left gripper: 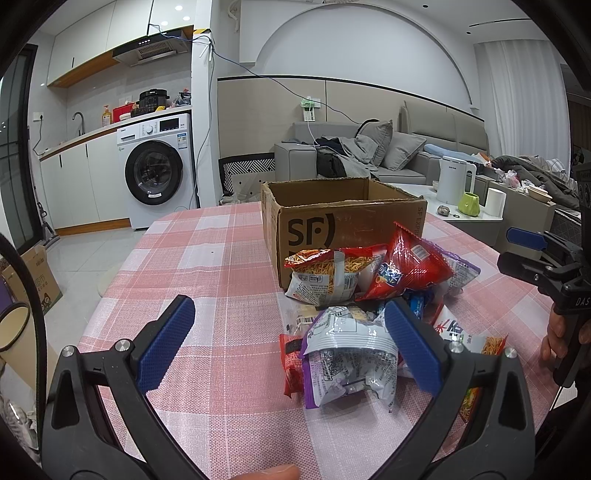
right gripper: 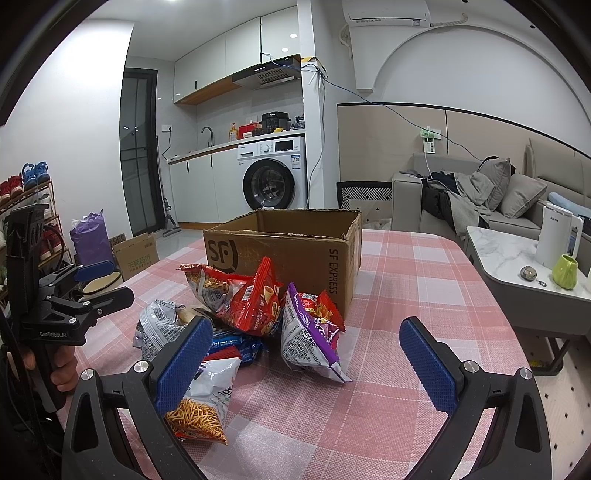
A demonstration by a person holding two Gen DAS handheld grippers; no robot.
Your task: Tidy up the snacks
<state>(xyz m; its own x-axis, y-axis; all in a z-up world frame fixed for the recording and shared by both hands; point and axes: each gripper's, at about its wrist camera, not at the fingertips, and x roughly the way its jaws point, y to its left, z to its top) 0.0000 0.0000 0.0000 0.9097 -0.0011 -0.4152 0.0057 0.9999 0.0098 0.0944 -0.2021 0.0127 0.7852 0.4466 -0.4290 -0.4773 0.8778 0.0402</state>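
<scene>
Several snack bags (right gripper: 258,321) lie heaped mid-tabletop (right gripper: 406,295) against our cardboard box (right gripper: 295,240), light, crinkly and crushable, so we pinch a sealed edge with both tools, left tool (left gripper: 288,347) and right tool (right gripper: 306,365), gaping wide and empty.

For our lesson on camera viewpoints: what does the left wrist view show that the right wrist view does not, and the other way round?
Only the left wrist view shows the white roll on the side table and a cream mug at its left edge. Only the right wrist view shows the shoe rack, the purple bag on the floor and the air conditioner. Both show the open cardboard box, the snack packets piled before it, the pink checked tablecloth, the washing machine and the green cup.
</scene>
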